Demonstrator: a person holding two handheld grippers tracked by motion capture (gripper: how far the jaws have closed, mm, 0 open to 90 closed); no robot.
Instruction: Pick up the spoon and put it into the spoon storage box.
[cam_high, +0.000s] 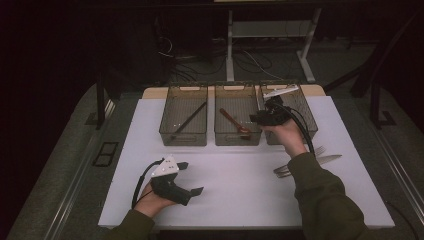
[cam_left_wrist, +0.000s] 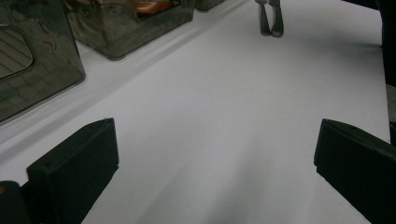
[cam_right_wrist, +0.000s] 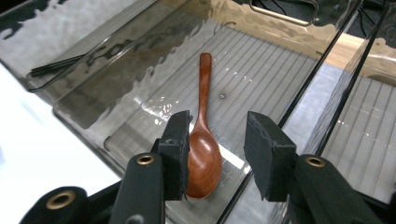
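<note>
Looking down from the high view, a white table (cam_high: 240, 185) carries three smoky clear bins in a row along its far edge. The left bin (cam_high: 183, 131) holds dark chopsticks (cam_high: 189, 120) lying diagonally, the middle bin (cam_high: 237, 130) holds a wooden spoon (cam_high: 234, 122), and the right bin (cam_high: 306, 112) has the right gripper (cam_high: 257, 119) reaching over its near left corner toward the middle bin, with a pale flat piece at its far end. The right hand (cam_high: 286, 134) holds that gripper from the near side, a dark cable looping past the wrist. Near the right forearm, a fork (cam_high: 299, 161) and a knife (cam_high: 327, 159) lie on the table side by side. At the near left, the left hand (cam_high: 152, 201) holds the left gripper (cam_high: 191, 178) low over the bare table, jaws spread wide and pointing right.

From the left gripper view, the two black jaws stand far apart with nothing between them, above plain white table. Two of the bins sit at the far left, one showing a reddish-brown glint inside, and metal cutlery handles (cam_left_wrist: 271, 18) lie at the far edge.

From the right gripper view, the jaws are parted above the middle bin, empty. The wooden spoon (cam_right_wrist: 202, 140) lies flat on the bin's ribbed floor, bowl nearest the camera, just beside the left jaw in this picture, handle pointing away. I cannot tell if that jaw touches it. The chopsticks (cam_right_wrist: 56, 65) show through the wall at the left.
</note>
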